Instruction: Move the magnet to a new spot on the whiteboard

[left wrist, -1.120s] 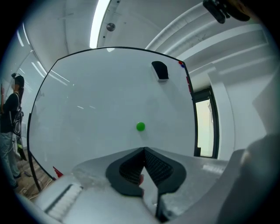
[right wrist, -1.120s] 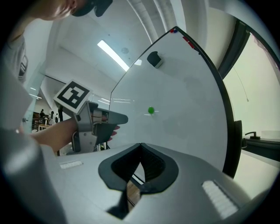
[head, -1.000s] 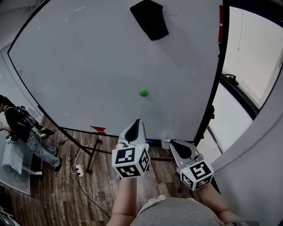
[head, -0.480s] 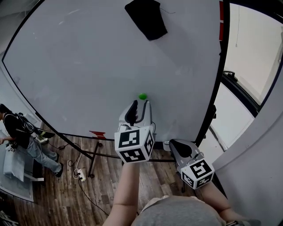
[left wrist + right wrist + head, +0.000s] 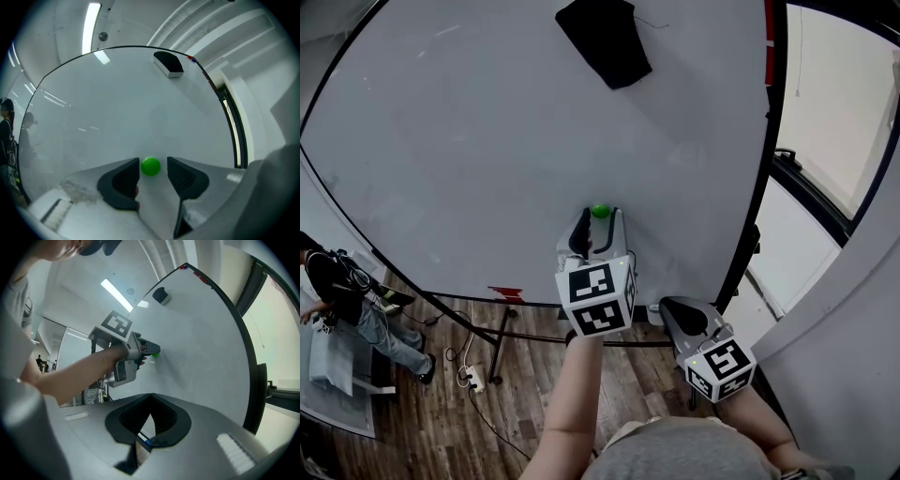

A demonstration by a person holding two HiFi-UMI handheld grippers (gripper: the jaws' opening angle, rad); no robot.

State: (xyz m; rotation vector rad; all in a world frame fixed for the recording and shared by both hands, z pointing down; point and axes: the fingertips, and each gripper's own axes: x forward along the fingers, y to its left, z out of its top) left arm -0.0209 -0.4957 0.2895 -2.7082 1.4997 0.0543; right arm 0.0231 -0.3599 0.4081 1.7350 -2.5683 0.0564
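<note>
A small round green magnet [image 5: 600, 211] sticks to the whiteboard [image 5: 478, 141] near its lower middle. My left gripper [image 5: 598, 219] is raised to the board, and its jaws are opening. The magnet [image 5: 150, 166] sits between the two dark pads [image 5: 123, 180] with a small gap on each side, so neither presses on it. My right gripper [image 5: 675, 309] hangs low and to the right, away from the board, its jaws shut [image 5: 150, 397] on nothing. From there the left gripper [image 5: 149, 350] shows at the magnet [image 5: 155, 354].
A black eraser [image 5: 605, 39] clings to the board's upper part, also visible as eraser [image 5: 168, 64]. Red markers [image 5: 768, 47] sit on the board's right frame. The board's stand legs [image 5: 492, 333] and a power strip [image 5: 467, 370] are on the wooden floor. A person [image 5: 342, 286] stands far left.
My left gripper rose from below the board's lower edge up to the magnet, and its jaws went from shut to open around it. The right gripper stayed put.
</note>
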